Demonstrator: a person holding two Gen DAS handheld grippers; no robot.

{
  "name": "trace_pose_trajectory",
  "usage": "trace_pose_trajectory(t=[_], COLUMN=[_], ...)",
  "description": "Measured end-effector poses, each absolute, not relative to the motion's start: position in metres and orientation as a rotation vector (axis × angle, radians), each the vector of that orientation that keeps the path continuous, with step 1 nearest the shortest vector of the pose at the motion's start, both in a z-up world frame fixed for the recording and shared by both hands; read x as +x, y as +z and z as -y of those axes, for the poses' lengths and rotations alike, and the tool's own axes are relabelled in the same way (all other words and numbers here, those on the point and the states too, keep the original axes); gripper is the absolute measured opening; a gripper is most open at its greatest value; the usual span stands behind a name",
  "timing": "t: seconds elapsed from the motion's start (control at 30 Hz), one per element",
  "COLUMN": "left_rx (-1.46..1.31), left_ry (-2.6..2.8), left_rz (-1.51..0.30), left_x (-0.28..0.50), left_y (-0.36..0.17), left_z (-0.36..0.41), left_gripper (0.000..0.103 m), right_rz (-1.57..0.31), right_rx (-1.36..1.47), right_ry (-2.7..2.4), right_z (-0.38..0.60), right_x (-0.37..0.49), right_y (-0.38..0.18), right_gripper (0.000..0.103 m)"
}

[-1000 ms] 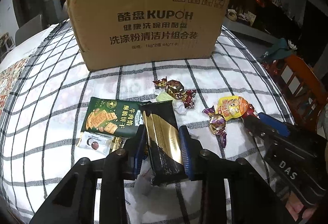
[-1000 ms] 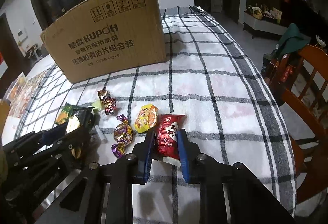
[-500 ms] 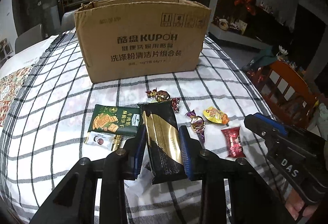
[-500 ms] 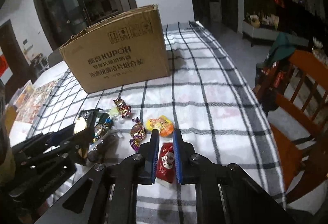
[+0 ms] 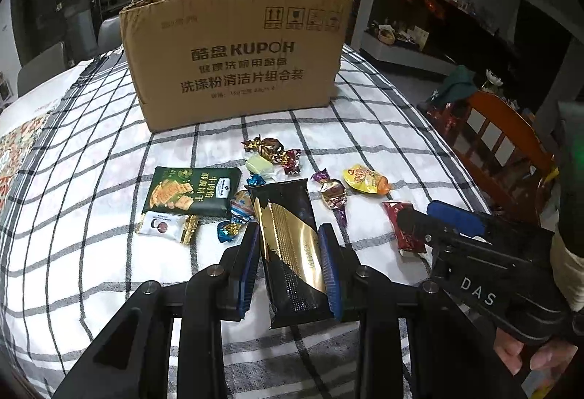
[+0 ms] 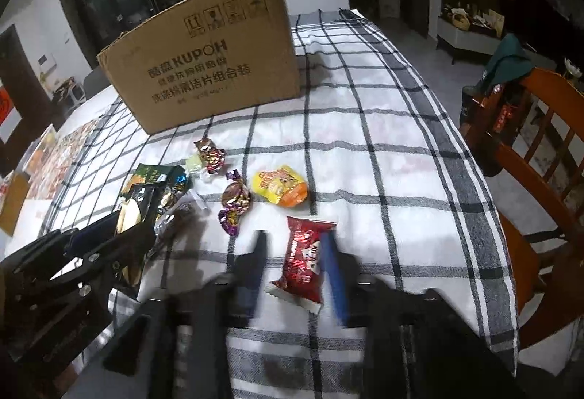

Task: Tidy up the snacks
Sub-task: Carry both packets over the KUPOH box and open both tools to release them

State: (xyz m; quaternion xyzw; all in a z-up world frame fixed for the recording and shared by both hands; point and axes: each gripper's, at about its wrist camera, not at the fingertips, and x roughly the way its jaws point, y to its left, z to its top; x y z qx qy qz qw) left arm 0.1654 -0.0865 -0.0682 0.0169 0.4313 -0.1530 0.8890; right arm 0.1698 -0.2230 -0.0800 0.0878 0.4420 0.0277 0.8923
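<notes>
Left gripper [image 5: 290, 265]: jaws clamped on the black-and-gold packet [image 5: 290, 245], blue pads pressing both long edges, packet lifted off the checked cloth of the desk [image 5: 91, 216] and pointing toward the far cardboard box [image 5: 233, 59]. Right gripper [image 6: 294, 269]: jaws opening, motion-blurred; the red sachet [image 6: 304, 262] sits between them, right pad just beside its edge, left pad clear of it, so not gripped. Sachet lies on the cloth at the near right of the snack spread. Rest of the snacks on the desk, between grippers and box: green cracker pack [image 5: 193, 192] at left, small white packet [image 5: 160, 225] at its near edge, blue-wrapped candies [image 5: 237, 213] just right of it. Pale green candy [image 5: 259, 165] and brown foil candy [image 5: 270, 147] sit farther back. Purple-twist foil candy [image 5: 334, 192] lies near the middle, yellow-orange pouch [image 5: 365, 180] to its right. Box stands upright at the far side, top open, printed side facing the cameras. Wooden chair [image 6: 540, 158] off the desk's right edge. A person's fingers [image 5: 529, 359] show under the right gripper's body.
</notes>
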Motion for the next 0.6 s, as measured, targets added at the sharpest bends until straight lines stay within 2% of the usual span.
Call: trace_pose_trajectory(t=[0.3, 0.4, 0.6], left_rx=[0.035, 0.032, 0.032], left_ry=[-0.315, -0.316, -0.319], left_rz=[-0.9, -0.904, -0.901], left_x=[0.169, 0.17, 0.169], left_y=[-0.069, -0.07, -0.068], left_z=[0.087, 0.087, 0.087], left_gripper=[0.032, 0.032, 0.032], right_rz=[-0.95, -0.961, -0.951], right_rx=[0.141, 0.12, 0.122], right_ry=[0.042, 0.034, 0.04], right_z=[0.217, 0.215, 0.216], right_x=[0.18, 0.182, 0.179], right_y=[-0.092, -0.096, -0.094], right_gripper=[0.037, 0.027, 0.024])
